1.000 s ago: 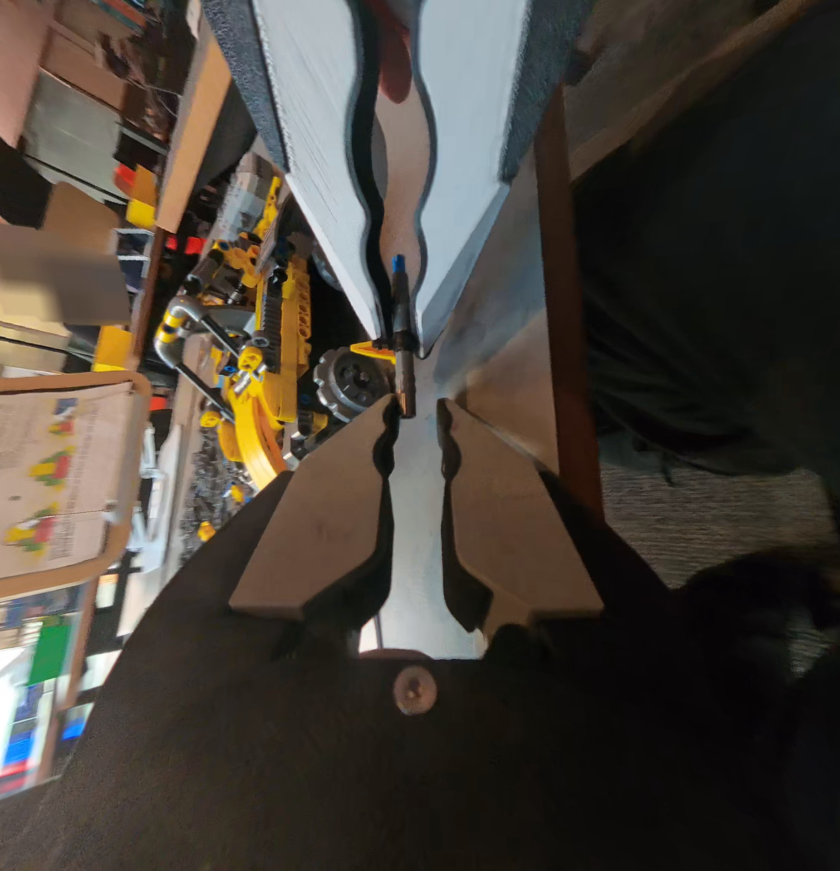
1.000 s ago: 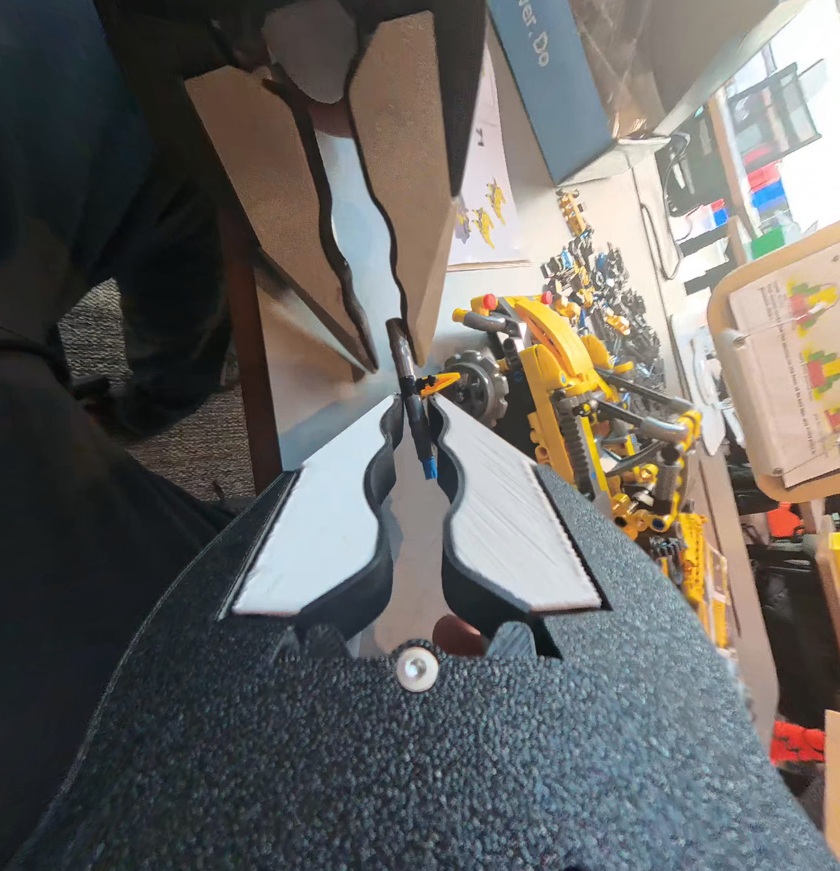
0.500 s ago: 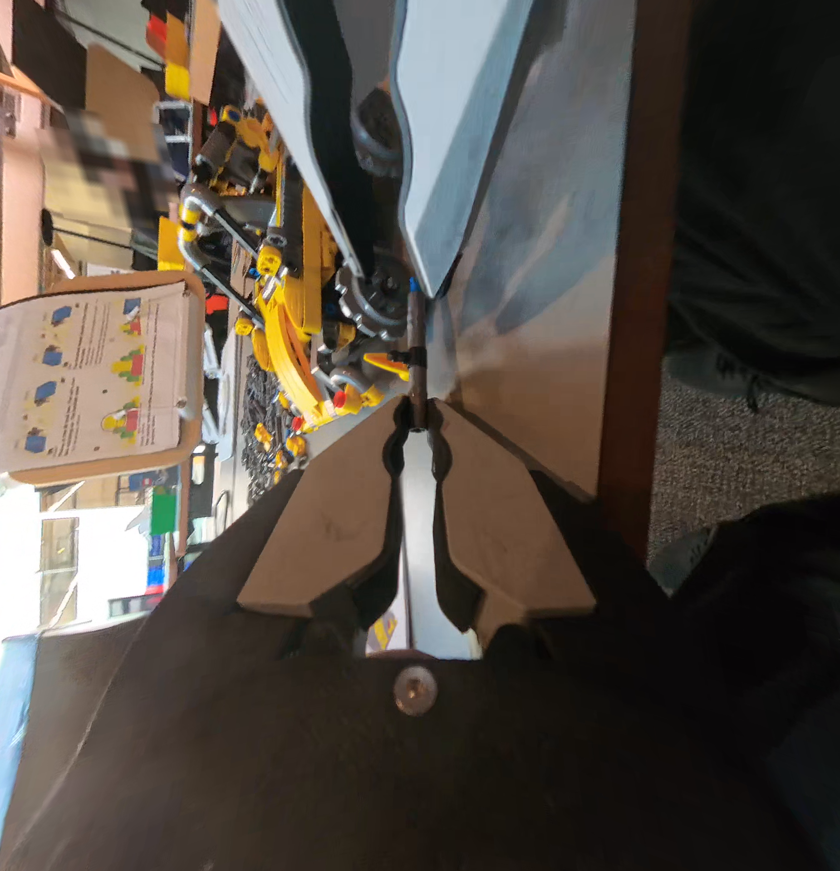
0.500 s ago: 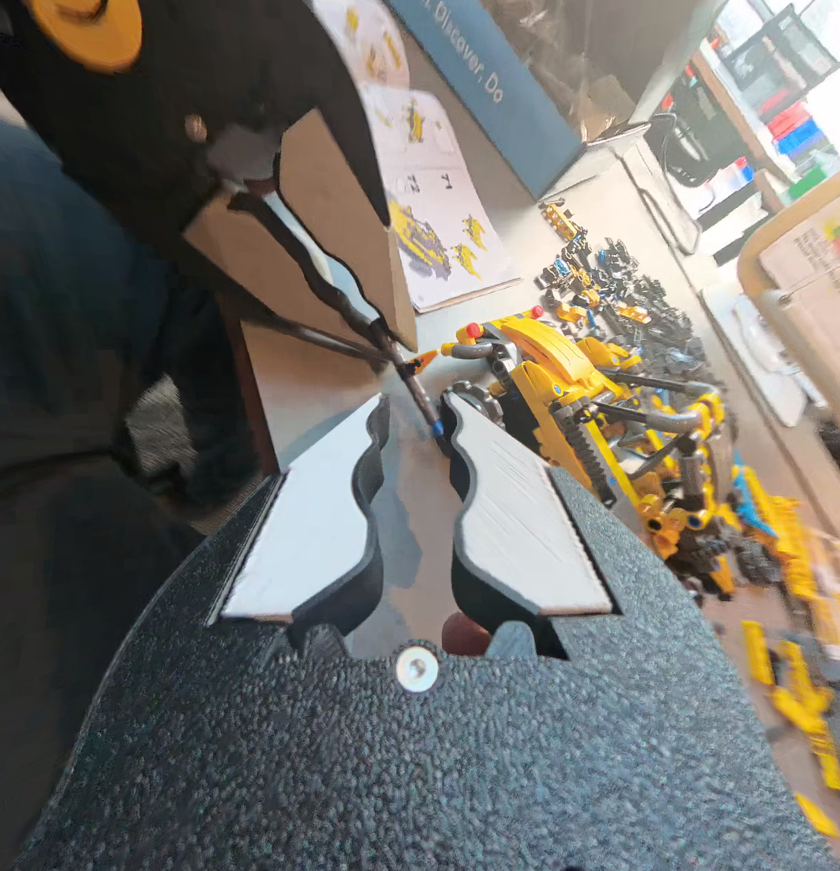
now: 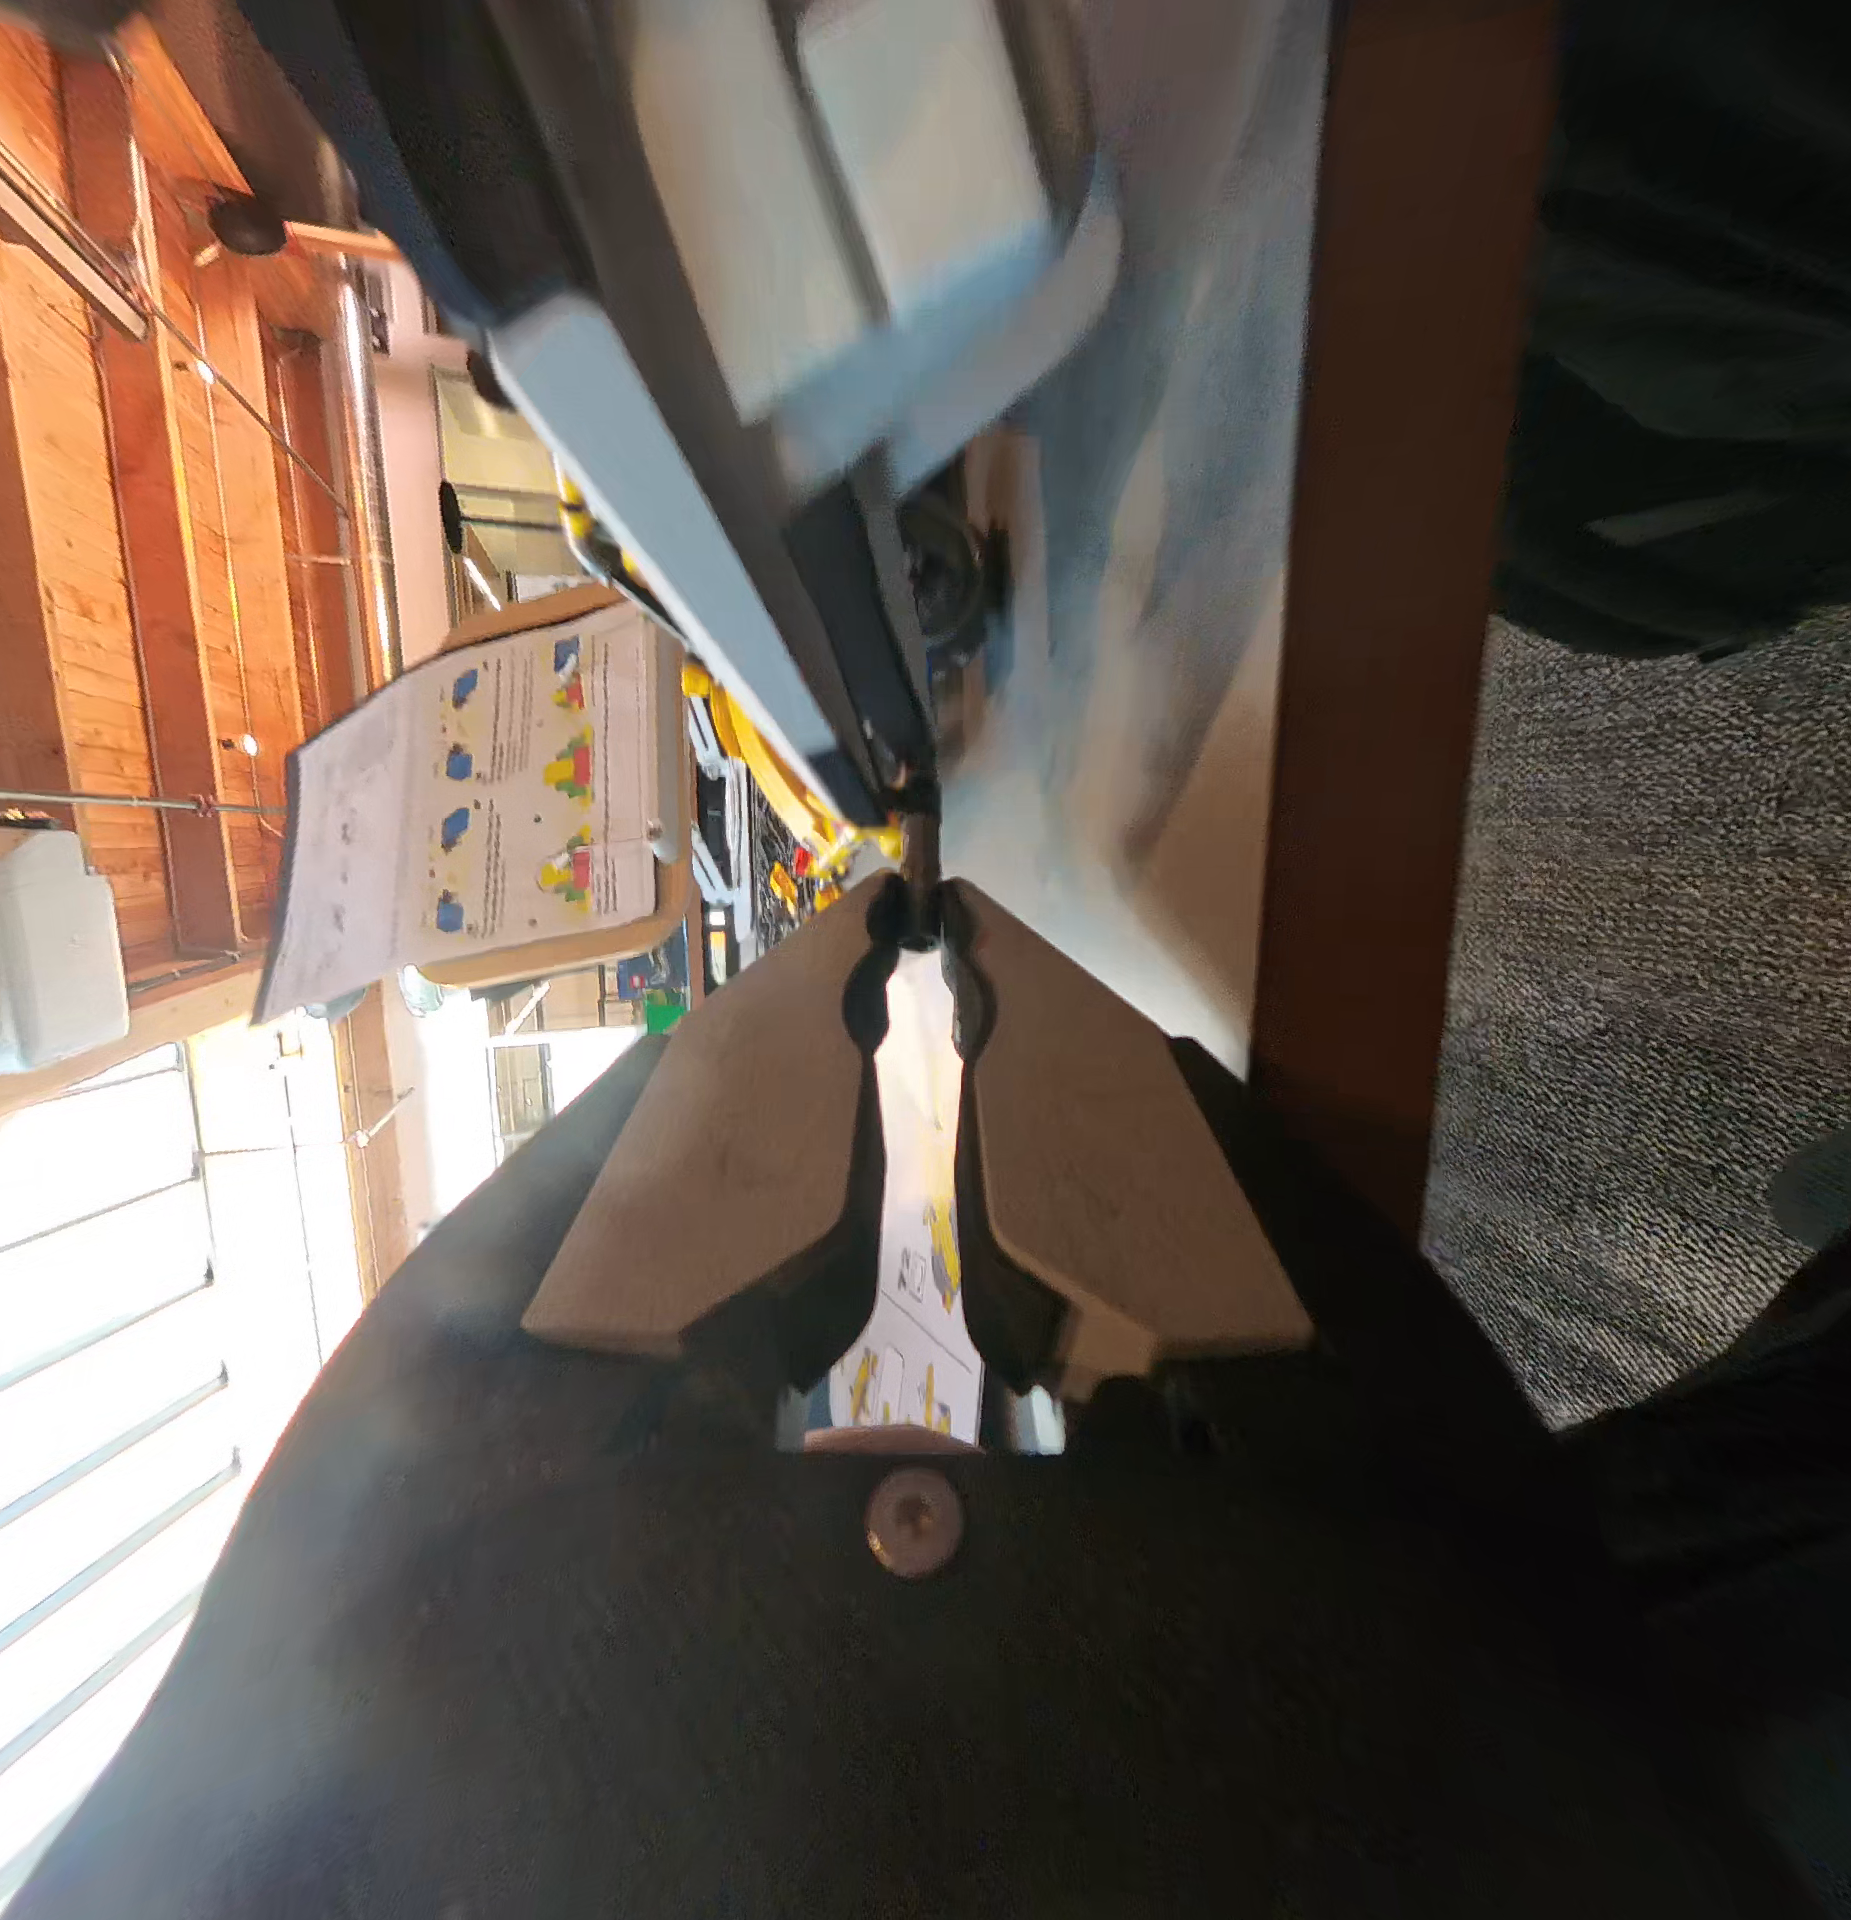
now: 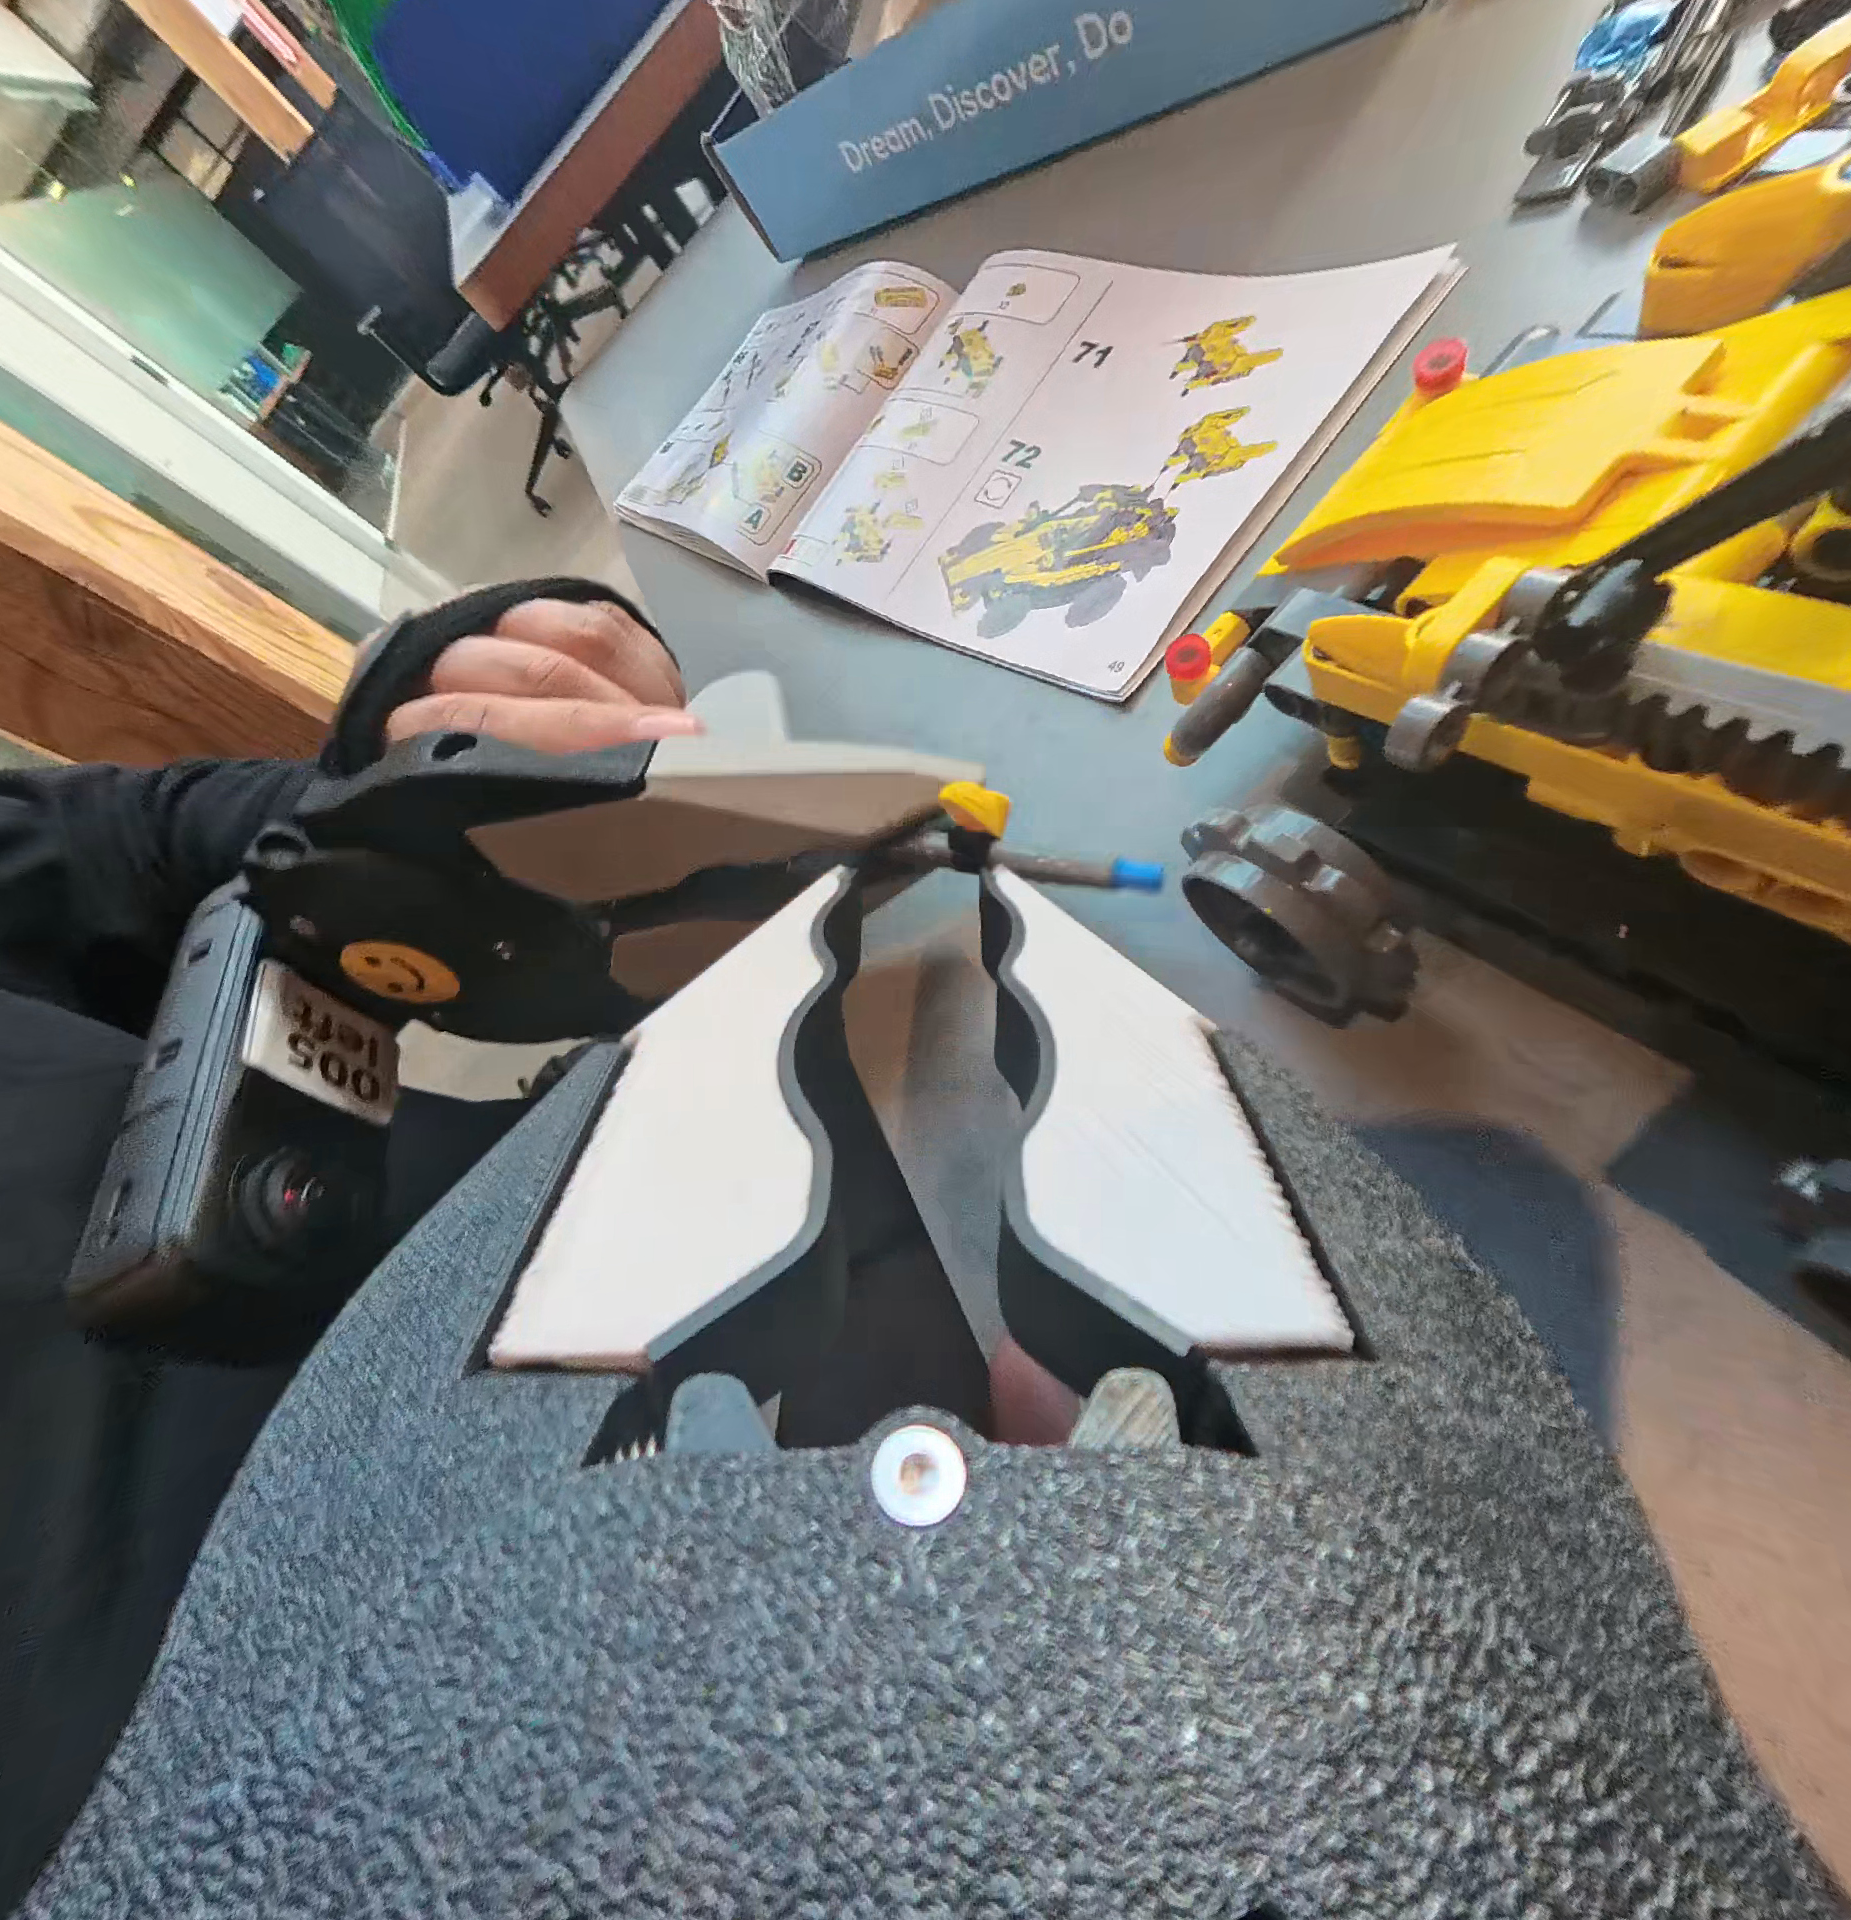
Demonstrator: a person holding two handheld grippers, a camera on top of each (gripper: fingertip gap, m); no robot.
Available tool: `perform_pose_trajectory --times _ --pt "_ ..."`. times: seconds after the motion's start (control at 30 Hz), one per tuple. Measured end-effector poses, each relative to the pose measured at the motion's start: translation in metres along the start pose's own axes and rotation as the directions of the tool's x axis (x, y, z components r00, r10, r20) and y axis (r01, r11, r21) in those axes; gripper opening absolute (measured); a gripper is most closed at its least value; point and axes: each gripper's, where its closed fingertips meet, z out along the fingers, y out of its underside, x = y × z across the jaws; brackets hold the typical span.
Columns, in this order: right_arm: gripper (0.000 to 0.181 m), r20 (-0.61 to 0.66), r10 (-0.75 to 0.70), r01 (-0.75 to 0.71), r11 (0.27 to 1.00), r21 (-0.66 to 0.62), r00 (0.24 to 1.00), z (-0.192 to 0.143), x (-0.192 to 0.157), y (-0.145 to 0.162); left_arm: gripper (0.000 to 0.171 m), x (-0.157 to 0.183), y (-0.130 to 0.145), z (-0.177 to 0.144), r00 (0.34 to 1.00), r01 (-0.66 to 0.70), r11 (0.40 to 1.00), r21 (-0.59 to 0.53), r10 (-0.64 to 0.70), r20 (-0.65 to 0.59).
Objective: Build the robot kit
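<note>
Your right tool has swung crosswise and released the axle; your left tool keeps it clenched, steadying it beside the model.

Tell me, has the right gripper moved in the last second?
Yes. The right gripper opened, slid back off the axle, and shifted left relative to the grey wheel.

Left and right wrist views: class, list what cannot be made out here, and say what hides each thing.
- Left wrist view: the right gripper is motion-blurred and covers most of the yellow brick-built vehicle.
- Right wrist view: the left gripper, with its tan fingers, hides the held end of the dark grey plastic axle with a blue tip.
- Right wrist view: the vehicle is cut off by the right edge.
</note>
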Motion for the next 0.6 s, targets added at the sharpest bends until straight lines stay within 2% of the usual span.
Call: perform_pose_trajectory --times 0.1,0.2,0.33,0.6 --pt "0.02 0.018 0.039 -0.039 0.999 -0.006 0.999 -0.001 0.005 0.0 0.004 0.0 -0.008 0.001 1.0 -0.026 0.999 -0.028 0.026 0.01" --pt "0.019 0.056 0.099 -0.098 0.995 -0.023 0.993 -0.006 0.008 0.003 0.004 0.002 -0.014 0.003 0.999 -0.039 0.999 -0.008 0.039 0.008" --pt "0.017 -0.043 0.099 -0.1 0.995 -0.019 0.994 -0.02 0.03 0.003 0.003 0.009 -0.022 0.001 0.999 -0.05 0.999 0.013 0.05 -0.021" --pt "0.014 -0.029 0.096 -0.098 0.993 -0.062 0.995 -0.012 0.029 0.005 0.004 0.019 -0.038 0.0 0.997 -0.045 0.998 0.045 0.048 -0.064"
